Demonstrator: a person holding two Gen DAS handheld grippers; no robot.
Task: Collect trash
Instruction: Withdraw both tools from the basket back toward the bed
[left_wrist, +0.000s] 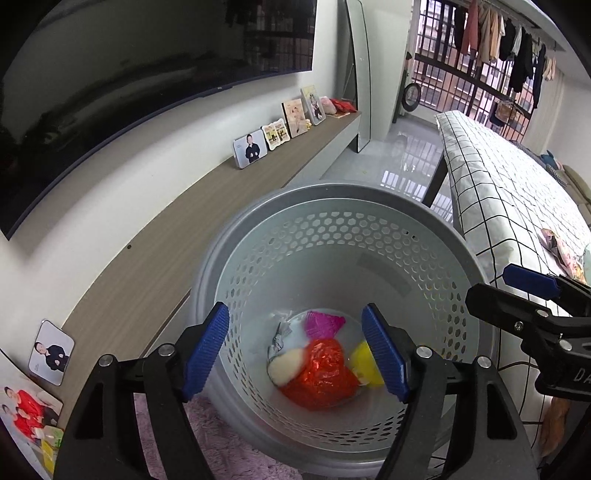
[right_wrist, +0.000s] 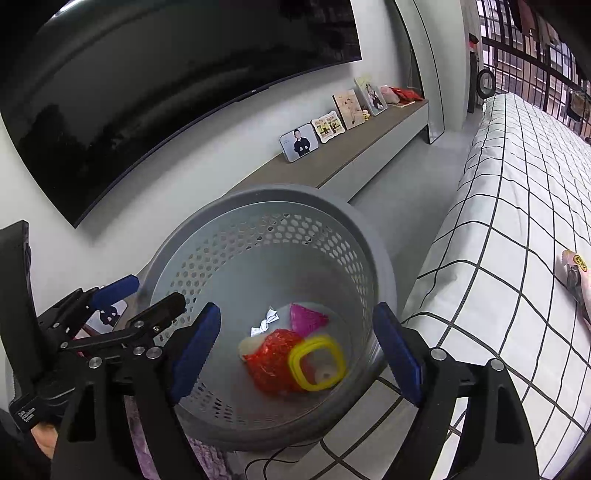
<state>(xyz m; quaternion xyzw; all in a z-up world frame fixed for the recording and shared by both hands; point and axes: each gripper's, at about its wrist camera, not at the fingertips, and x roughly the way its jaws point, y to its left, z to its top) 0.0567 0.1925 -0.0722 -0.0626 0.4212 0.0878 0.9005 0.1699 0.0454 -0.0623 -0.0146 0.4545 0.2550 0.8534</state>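
A grey perforated bin (left_wrist: 332, 206) (right_wrist: 280, 194) stands on the floor below both grippers. At its bottom lie a red crinkled wrapper (left_wrist: 321, 373) (right_wrist: 271, 360), a pink wrapper (left_wrist: 323, 324) (right_wrist: 306, 319), a yellow square ring (left_wrist: 364, 360) (right_wrist: 317, 341), a cream piece (left_wrist: 286, 365) and crumpled foil (left_wrist: 279, 338) (right_wrist: 266, 321). My left gripper (left_wrist: 301, 356) (right_wrist: 155, 291) hangs over the bin's mouth, open with nothing between its blue pads. Beside it on the right, my right gripper (right_wrist: 297, 352) (left_wrist: 491, 286) is also open and empty above the bin.
A checked white cloth (left_wrist: 498, 192) (right_wrist: 517, 221) covers the surface right of the bin, and a pale wrapper (left_wrist: 557, 251) (right_wrist: 576, 277) lies on it. A low wooden shelf (left_wrist: 155, 251) with photo frames runs under a wall TV (left_wrist: 129, 92). A purple rug (left_wrist: 221, 443) and a cable (right_wrist: 273, 461) lie by the bin.
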